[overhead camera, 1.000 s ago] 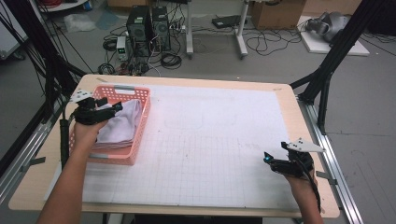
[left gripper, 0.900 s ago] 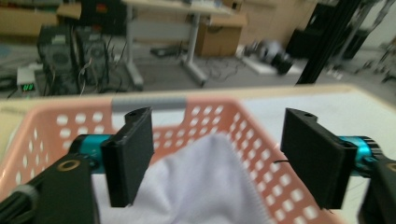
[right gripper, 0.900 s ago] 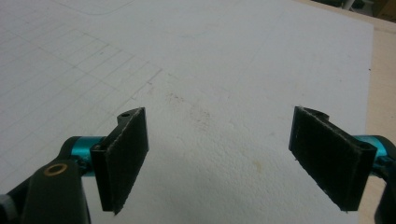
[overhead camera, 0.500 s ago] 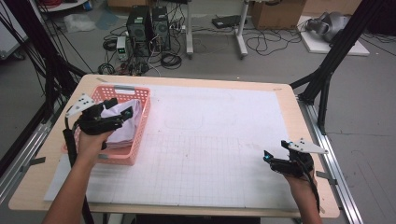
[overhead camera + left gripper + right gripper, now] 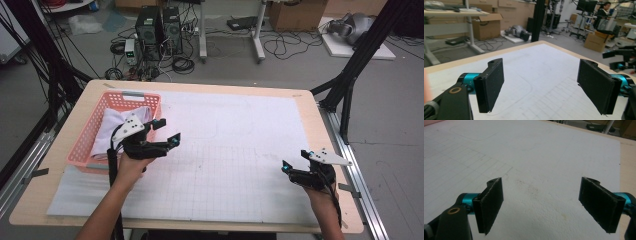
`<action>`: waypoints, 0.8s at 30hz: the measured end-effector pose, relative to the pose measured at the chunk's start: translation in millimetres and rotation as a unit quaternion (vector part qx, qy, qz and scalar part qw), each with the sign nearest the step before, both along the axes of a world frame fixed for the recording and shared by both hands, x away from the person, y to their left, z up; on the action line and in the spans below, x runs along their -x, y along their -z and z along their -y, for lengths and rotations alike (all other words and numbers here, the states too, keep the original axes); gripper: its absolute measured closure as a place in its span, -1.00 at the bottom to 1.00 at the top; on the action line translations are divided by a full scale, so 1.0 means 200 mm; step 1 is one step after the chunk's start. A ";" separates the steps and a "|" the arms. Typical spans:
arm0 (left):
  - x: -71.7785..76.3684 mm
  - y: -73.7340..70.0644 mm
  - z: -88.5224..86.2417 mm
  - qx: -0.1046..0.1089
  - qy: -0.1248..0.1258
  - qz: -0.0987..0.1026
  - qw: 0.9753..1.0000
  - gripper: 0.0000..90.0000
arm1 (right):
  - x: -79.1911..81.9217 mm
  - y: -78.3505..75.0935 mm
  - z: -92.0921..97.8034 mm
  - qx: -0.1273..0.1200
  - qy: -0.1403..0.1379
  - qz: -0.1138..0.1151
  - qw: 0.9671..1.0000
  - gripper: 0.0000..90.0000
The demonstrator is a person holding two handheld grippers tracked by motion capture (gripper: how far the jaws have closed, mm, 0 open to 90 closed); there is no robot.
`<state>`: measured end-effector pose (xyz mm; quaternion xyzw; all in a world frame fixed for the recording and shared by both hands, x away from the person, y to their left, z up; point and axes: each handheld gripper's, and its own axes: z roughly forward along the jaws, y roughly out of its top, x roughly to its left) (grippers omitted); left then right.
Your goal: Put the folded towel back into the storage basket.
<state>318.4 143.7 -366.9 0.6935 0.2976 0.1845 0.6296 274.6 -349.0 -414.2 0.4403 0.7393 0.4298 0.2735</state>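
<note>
White cloth [image 5: 116, 131] lies bundled inside the pink basket [image 5: 90, 134], which sits at the far-left part of the table [image 5: 320, 120]. The cloth is not gripped — it rests just behind and to the left of the left gripper [image 5: 165, 132], apart from its jaws.

Left gripper: jaws spread wide, nothing between them, held above the white gridded mat [image 5: 240, 150] just right of the basket's right wall. In its own view [image 5: 540, 86] the two black pads [image 5: 491, 83] stand well apart, with bare mat beyond them.

Right gripper [image 5: 295, 162]: jaws spread wide, nothing between them, low over the mat near the table's near-right corner, well apart from basket and cloth. In its own view [image 5: 541, 205] the pads [image 5: 490, 203] frame a faintly stained patch of mat.

A black cable [image 5: 113, 175] trails from the left gripper along the person's forearm — the other gripper's cable runs down the right wrist.
</note>
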 end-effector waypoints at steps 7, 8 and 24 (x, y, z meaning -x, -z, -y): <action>0.06 0.09 0.13 -0.010 0.012 0.009 1.000 -0.51 | 0.01 0.00 -0.01 0.005 -0.003 -0.001 1.000 -0.59; 0.06 0.09 0.13 -0.010 0.012 0.009 1.000 -0.51 | 0.01 0.00 -0.01 0.007 -0.002 0.001 1.000 -0.59; 0.08 0.24 0.19 -0.029 0.027 -0.018 0.999 -0.51 | 0.02 0.01 -0.02 0.007 0.002 0.000 1.000 -0.59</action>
